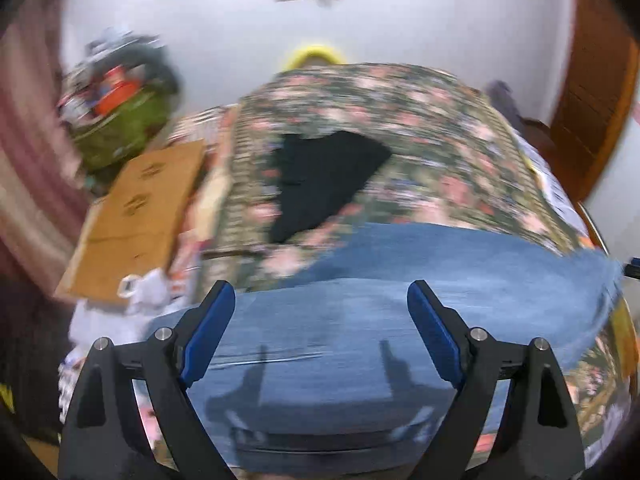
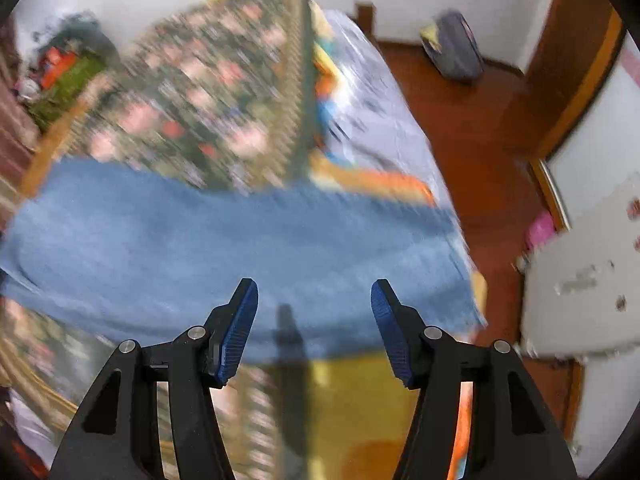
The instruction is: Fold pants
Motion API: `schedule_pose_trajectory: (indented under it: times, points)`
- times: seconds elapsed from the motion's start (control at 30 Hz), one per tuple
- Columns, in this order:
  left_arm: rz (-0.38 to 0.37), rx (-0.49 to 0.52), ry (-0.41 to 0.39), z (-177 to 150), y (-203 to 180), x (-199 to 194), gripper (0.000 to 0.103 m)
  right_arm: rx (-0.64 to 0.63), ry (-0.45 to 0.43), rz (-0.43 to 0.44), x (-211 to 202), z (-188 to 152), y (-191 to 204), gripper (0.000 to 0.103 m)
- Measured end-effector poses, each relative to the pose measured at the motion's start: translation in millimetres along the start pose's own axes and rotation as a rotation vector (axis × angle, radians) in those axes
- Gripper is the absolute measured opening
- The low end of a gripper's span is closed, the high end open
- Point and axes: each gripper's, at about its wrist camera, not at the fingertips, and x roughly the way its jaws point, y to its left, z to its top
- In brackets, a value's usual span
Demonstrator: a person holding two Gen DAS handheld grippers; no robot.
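Note:
Blue denim pants (image 1: 400,300) lie flat across a bed with a floral cover (image 1: 420,132); both views are blurred. My left gripper (image 1: 322,292) hovers above the pants with its blue pads wide apart and nothing between them. In the right wrist view the pants (image 2: 200,240) stretch from left to right, their end reaching the bed's right side. My right gripper (image 2: 314,292) hangs over the near edge of the denim, jaws partly apart, gripping nothing; its shadow falls on the fabric.
A folded black garment (image 1: 320,176) rests on the floral cover beyond the pants. Left of the bed are a cardboard box (image 1: 136,216) and a green bag of items (image 1: 116,120). Wooden floor (image 2: 480,120), a grey bag (image 2: 454,46) and a white cabinet (image 2: 580,280) lie to the right.

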Motion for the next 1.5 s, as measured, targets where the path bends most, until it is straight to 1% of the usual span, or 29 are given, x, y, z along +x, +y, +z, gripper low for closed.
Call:
schedule_pose_trajectory:
  times: [0.1, 0.17, 0.2, 0.23, 0.27, 0.37, 0.43, 0.47, 0.5, 0.6, 0.67, 0.73, 0.77, 0.8, 0.83, 0.9, 0.93, 0.97, 1.0, 1.03, 1.07, 1.13, 1.2, 1.23, 1.27, 1.33, 1.4, 1.43, 1.5]
  points:
    - [0.037, -0.086, 0.016, -2, 55, 2, 0.089, -0.046, -0.064, 0.094, -5, 28, 45, 0.055]
    - [0.074, -0.123, 0.027, -6, 87, 5, 0.09, -0.098, -0.091, 0.151, -2, 48, 85, 0.055]
    - [0.097, -0.143, 0.038, -10, 108, 10, 0.09, -0.117, -0.098, 0.17, 0, 54, 98, 0.055]
    - [0.109, -0.153, 0.046, -12, 117, 14, 0.09, -0.14, -0.102, 0.19, 3, 60, 114, 0.055]
    - [0.128, -0.173, 0.067, -16, 136, 21, 0.091, -0.171, -0.105, 0.216, 8, 68, 136, 0.055]
    - [0.141, -0.22, 0.13, -27, 167, 44, 0.091, -0.23, -0.094, 0.278, 24, 81, 179, 0.055]
    - [0.115, -0.264, 0.193, -39, 188, 68, 0.091, -0.277, -0.075, 0.313, 40, 89, 212, 0.055]
    - [0.101, -0.275, 0.214, -43, 192, 77, 0.091, -0.298, -0.067, 0.325, 48, 92, 225, 0.055]
    - [0.066, -0.285, 0.267, -51, 199, 95, 0.091, -0.316, -0.061, 0.335, 50, 91, 233, 0.055]
    - [0.037, -0.304, 0.384, -69, 203, 131, 0.091, -0.372, -0.035, 0.357, 73, 95, 264, 0.055]
    - [-0.02, -0.335, 0.428, -81, 206, 146, 0.091, -0.406, -0.014, 0.364, 87, 98, 282, 0.055]
    - [-0.135, -0.393, 0.467, -91, 204, 159, 0.089, -0.429, 0.017, 0.371, 106, 102, 299, 0.055]
    - [-0.17, -0.404, 0.475, -93, 203, 161, 0.079, -0.432, 0.038, 0.377, 119, 105, 307, 0.055]
    - [-0.206, -0.409, 0.483, -96, 200, 162, 0.075, -0.428, 0.052, 0.38, 125, 107, 313, 0.055]
    - [-0.211, -0.404, 0.48, -96, 198, 161, 0.071, -0.421, 0.068, 0.39, 134, 110, 320, 0.055]
    - [-0.251, -0.396, 0.456, -94, 192, 153, 0.043, -0.414, 0.092, 0.407, 147, 115, 331, 0.055]
    - [-0.256, -0.398, 0.448, -92, 191, 149, 0.038, -0.419, 0.106, 0.41, 154, 117, 338, 0.055]
    - [-0.238, -0.39, 0.433, -90, 188, 144, 0.029, -0.424, 0.116, 0.411, 158, 118, 342, 0.054]
    - [-0.201, -0.364, 0.41, -87, 185, 136, 0.023, -0.436, 0.126, 0.409, 163, 118, 347, 0.05]
    - [-0.178, -0.342, 0.391, -84, 183, 130, 0.02, -0.455, 0.136, 0.402, 166, 117, 352, 0.031]
    - [-0.147, -0.312, 0.353, -80, 180, 116, 0.017, -0.476, 0.145, 0.391, 169, 115, 357, 0.022]
    - [-0.089, -0.269, 0.303, -77, 178, 100, 0.016, -0.54, 0.117, 0.354, 169, 109, 364, 0.017]
    - [-0.056, -0.246, 0.261, -80, 178, 81, 0.017, -0.562, 0.097, 0.333, 169, 108, 365, 0.011]
    - [-0.052, -0.241, 0.257, -83, 179, 78, 0.018, -0.556, 0.083, 0.314, 168, 109, 363, 0.003]
    - [-0.051, -0.235, 0.265, -90, 178, 76, 0.018, -0.551, 0.076, 0.299, 169, 111, 362, 0.003]
    - [-0.062, -0.232, 0.31, -104, 178, 90, 0.02, -0.522, 0.1, 0.301, 176, 113, 356, 0.003]
    - [-0.065, -0.234, 0.354, -117, 174, 104, 0.03, -0.496, 0.117, 0.302, 178, 114, 351, 0.003]
    - [-0.06, -0.227, 0.363, -120, 172, 108, 0.033, -0.494, 0.117, 0.295, 175, 114, 350, 0.003]
    - [-0.024, -0.227, 0.351, -117, 175, 103, 0.048, -0.507, 0.106, 0.276, 165, 112, 349, 0.005]
